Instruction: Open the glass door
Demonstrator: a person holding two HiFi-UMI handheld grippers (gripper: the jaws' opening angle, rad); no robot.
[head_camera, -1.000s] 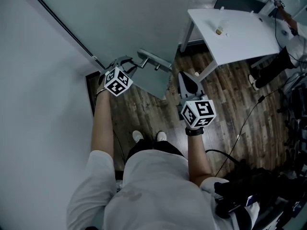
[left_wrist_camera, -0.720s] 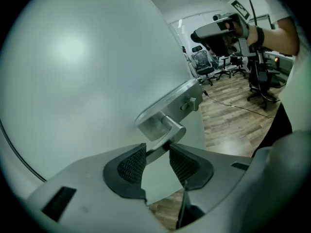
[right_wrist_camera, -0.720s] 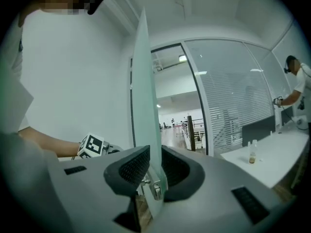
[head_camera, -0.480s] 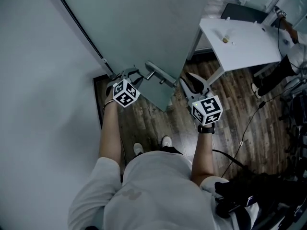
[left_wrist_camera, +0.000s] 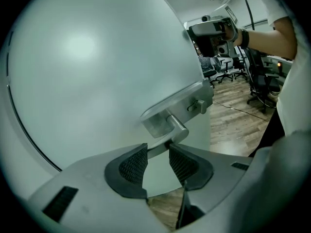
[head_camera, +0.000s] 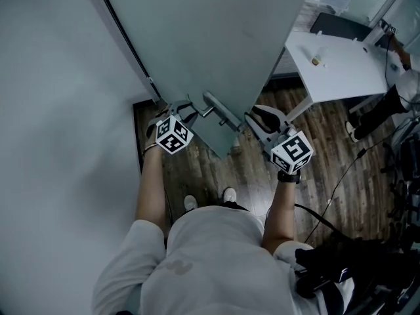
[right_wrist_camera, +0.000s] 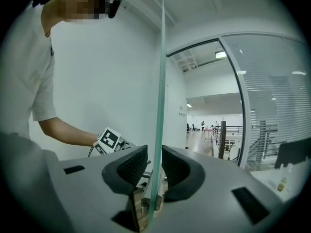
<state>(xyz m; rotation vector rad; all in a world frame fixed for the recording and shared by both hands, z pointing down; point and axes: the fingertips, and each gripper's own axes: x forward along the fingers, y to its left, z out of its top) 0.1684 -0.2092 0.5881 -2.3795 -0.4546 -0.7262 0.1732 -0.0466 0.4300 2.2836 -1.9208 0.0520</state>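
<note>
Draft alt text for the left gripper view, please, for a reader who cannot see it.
The left tongs grip the silver metal lever handle of a frosted glass door, seen close up. A brown wood-look floor and the person's white shirt show to the right.

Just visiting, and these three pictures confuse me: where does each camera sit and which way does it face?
Head view: on the person's head, looking steeply down at the glass door; forearms, torso, feet show.
Left gripper view: on the left gripper, looking along jaws closed on the door handle; the right arm shows.
Right gripper view: on the right gripper, facing the door's edge between its jaws; the left arm shows.
Shared: each gripper view catches the other gripper.
</note>
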